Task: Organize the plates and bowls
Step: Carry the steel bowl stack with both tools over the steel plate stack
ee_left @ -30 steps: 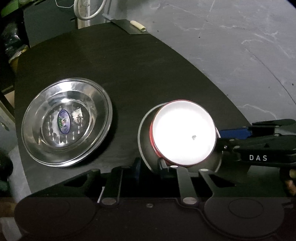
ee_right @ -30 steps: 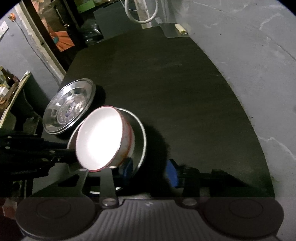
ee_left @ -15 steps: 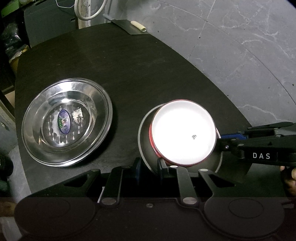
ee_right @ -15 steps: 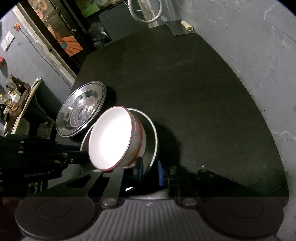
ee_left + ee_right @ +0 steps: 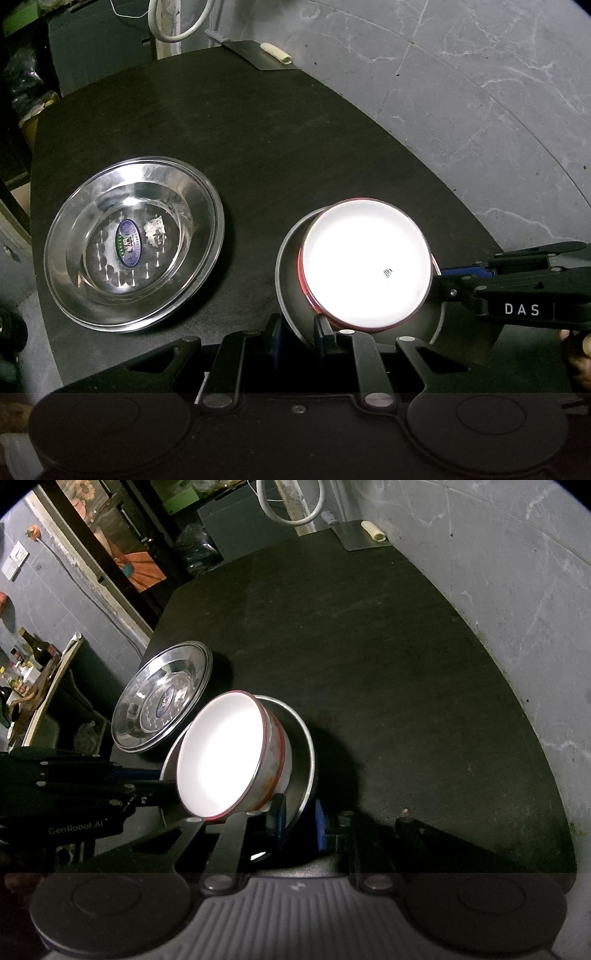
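A white bowl with a red rim (image 5: 367,267) is seen sitting inside a steel plate (image 5: 291,295) near the front edge of the dark tabletop (image 5: 277,155). The bowl's interior is washed out by glare, so only one small dark mark can be made out in it. Most of the plate beneath is hidden by the bowl and by shadow.

The left claw (image 5: 297,338) is closed on the near rim of that steel plate, one blue pad on each side of the edge. The right claw (image 5: 299,821) is likewise clamped on the plate's rim, as shown in the right wrist view; from the left wrist view only its black linkage marked "DAS" is visible, and its fingertips are concealed behind the bowl. Whether the plate is lifted off the tabletop cannot be told.

A second, larger steel plate (image 5: 135,242) lies apart to the left, with an oval label in its centre too small to be read. At the far edge a flat metal sheet (image 5: 258,55) is seen, partly cut off.
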{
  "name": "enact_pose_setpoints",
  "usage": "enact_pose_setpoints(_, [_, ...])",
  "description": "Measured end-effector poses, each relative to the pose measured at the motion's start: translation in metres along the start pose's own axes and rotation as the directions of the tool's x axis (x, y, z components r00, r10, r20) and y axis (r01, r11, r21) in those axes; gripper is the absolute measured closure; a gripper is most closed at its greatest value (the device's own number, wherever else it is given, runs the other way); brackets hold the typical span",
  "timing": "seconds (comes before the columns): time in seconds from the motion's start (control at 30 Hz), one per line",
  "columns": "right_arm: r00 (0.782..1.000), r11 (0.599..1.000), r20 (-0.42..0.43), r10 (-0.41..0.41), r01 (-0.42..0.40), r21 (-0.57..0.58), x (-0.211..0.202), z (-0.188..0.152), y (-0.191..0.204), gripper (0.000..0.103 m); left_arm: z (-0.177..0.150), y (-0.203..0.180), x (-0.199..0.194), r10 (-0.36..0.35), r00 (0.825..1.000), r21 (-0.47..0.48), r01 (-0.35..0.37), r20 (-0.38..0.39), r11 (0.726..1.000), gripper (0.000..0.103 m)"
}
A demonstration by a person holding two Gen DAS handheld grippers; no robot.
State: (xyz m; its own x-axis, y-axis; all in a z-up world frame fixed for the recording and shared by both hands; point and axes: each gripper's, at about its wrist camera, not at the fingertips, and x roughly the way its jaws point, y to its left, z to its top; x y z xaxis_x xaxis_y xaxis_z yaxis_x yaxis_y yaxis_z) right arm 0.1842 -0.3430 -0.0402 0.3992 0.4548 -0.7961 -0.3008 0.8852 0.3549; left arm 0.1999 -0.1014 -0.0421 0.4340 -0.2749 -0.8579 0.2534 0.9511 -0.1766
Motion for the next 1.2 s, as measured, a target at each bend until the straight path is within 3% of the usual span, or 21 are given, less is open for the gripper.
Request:
enact_pose_setpoints(0.87, [1.000, 1.000, 0.022, -0.018, 0.018, 0.014, -0.011, -0.005, 0.001, 0.085, -0.003, -0.002, -0.005, -0.019, 0.999, 0.004, 0.019, 0.033, 1.000, 0.086])
enact_pose_setpoints(1.2, [0.998, 1.000, 0.061, -0.015, 0.015, -0.004, -0.018, 0.000, 0.008, 0.084, 0.000, 0.001, -0.016, -0.016, 0.996, -0.002, 0.016, 0.086, 1.000, 0.087])
